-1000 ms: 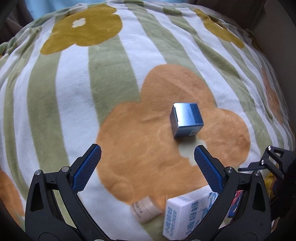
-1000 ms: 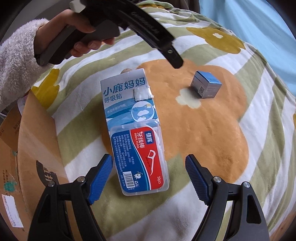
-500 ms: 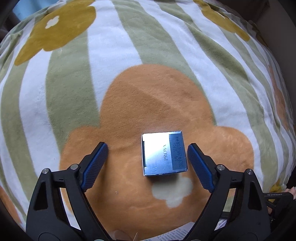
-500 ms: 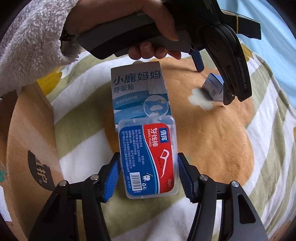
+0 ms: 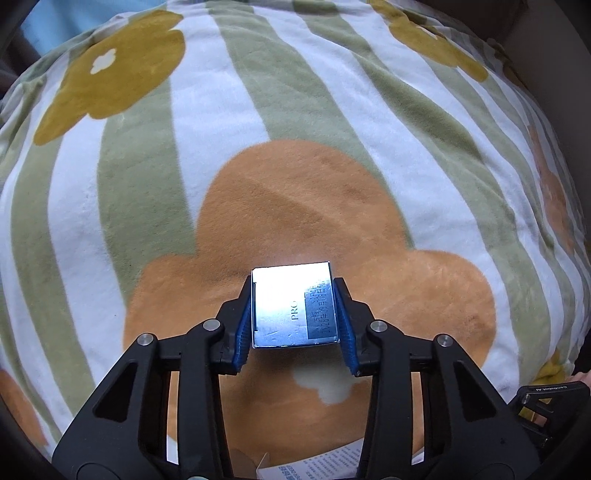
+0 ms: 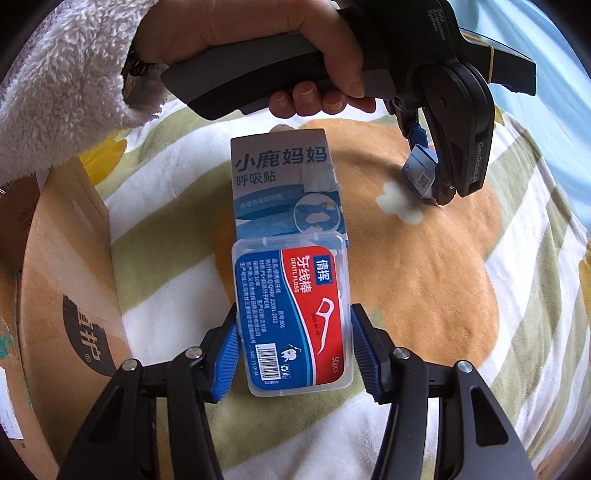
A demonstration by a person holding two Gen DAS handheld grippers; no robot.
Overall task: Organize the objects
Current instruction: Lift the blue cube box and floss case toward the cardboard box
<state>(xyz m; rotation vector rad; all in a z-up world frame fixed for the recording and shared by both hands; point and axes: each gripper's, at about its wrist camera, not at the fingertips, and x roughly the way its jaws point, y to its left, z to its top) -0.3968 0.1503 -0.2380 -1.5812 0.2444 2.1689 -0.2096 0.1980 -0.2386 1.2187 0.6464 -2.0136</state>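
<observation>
A small shiny blue box [image 5: 291, 306] sits on the orange flower of the blanket [image 5: 295, 129], and my left gripper [image 5: 293, 295] is shut on its two sides. The right wrist view shows that box [image 6: 419, 173] pinched at the far right. A clear dental floss box [image 6: 295, 295] with a red and blue label lies partly over a grey-blue carton [image 6: 284, 177]. My right gripper [image 6: 293, 332] has its jaws closing on the floss box, both blue pads against its long sides.
A brown cardboard box [image 6: 62, 277] stands at the left edge of the blanket. A person's hand [image 6: 258, 33] in a fluffy white sleeve [image 6: 62, 66] holds the left gripper's handle above the carton. The carton's printed end [image 5: 314, 465] shows low in the left wrist view.
My left gripper came over the small blue box and shut on it. My right gripper's jaws drew in from wide apart onto the floss box.
</observation>
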